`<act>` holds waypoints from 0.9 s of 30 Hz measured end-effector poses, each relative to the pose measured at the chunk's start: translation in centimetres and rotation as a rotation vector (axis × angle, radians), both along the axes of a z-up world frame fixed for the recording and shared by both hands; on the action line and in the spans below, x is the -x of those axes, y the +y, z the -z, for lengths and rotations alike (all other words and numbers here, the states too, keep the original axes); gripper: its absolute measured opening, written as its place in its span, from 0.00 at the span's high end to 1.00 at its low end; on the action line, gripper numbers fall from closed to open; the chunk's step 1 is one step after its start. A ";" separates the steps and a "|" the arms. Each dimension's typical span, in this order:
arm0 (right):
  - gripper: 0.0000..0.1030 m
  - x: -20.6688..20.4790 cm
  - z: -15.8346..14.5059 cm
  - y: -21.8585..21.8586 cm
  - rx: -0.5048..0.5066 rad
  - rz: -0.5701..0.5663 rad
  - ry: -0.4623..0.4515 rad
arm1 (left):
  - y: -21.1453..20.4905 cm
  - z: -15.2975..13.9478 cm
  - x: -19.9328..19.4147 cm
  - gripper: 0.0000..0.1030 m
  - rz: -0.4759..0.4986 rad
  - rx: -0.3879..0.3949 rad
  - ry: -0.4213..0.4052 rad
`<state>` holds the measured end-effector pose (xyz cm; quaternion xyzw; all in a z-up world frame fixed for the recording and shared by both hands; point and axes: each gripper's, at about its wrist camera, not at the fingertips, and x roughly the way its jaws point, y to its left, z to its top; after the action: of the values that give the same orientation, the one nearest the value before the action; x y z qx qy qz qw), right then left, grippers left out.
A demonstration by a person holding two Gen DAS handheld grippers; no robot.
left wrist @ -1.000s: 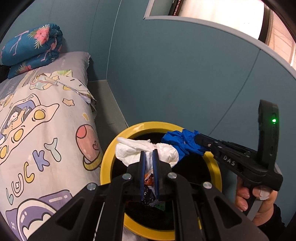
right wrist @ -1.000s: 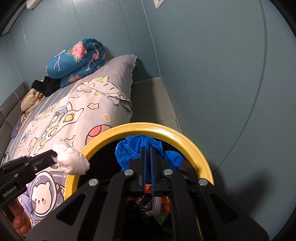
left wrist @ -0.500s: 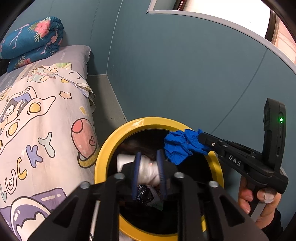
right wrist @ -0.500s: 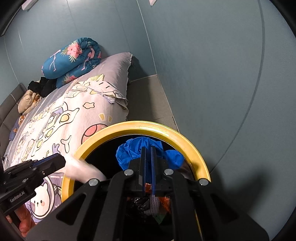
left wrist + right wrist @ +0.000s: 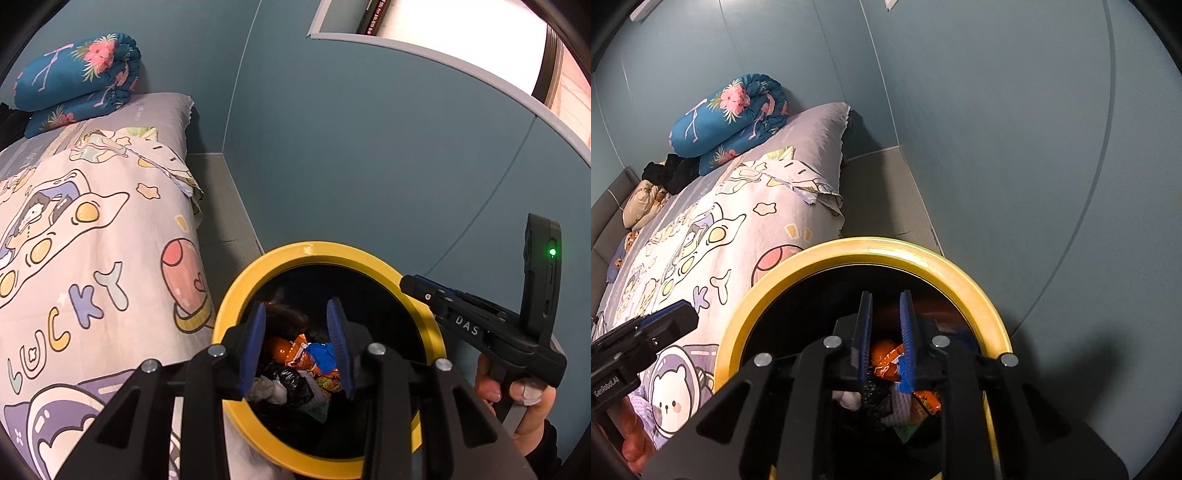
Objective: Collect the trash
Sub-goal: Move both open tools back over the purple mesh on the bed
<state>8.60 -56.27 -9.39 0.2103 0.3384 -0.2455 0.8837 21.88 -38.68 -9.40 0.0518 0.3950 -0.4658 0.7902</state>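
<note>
Over the bin (image 5: 373,254), both grippers hang with empty, parted jaws, and the trash lies inside.

Between the left gripper's (image 5: 297,345) widely spread blue pads (image 5: 255,343) shows the heap at the bin's bottom: an orange wrapper (image 5: 286,349), a blue wad (image 5: 321,354), black plastic (image 5: 291,380) and a white wad (image 5: 267,391). A second ago this gripper pinched the white wad above the rim; half a second ago it was dropping between the pads. The right gripper (image 5: 886,330) has its jaws narrowly apart over the same heap; earlier they clamped the blue wad, which now lies in the bin. In the left view the right gripper (image 5: 410,284) reaches in across the yellow rim, a hand (image 5: 517,406) on its grip. Beside the bin lies the bed with its cartoon quilt (image 5: 92,266), a rolled floral blanket (image 5: 731,114) at its far end.
</note>
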 end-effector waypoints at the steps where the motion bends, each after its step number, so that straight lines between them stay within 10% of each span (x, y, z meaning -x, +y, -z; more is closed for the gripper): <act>1: 0.86 0.0 -0.2 0.2 0.006 -0.001 -0.002 | 0.3 -0.1 -0.1 0.68 -0.005 0.003 -0.001; 27: 0.86 -4.8 -6.3 14.5 0.095 -0.215 -0.099 | 17.7 -5.5 -2.4 0.68 -0.259 0.070 -0.113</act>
<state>13.43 -41.74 -3.13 0.1427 0.3029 -0.1541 0.9296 24.32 -20.95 -3.90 -0.0009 0.3368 -0.3697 0.8660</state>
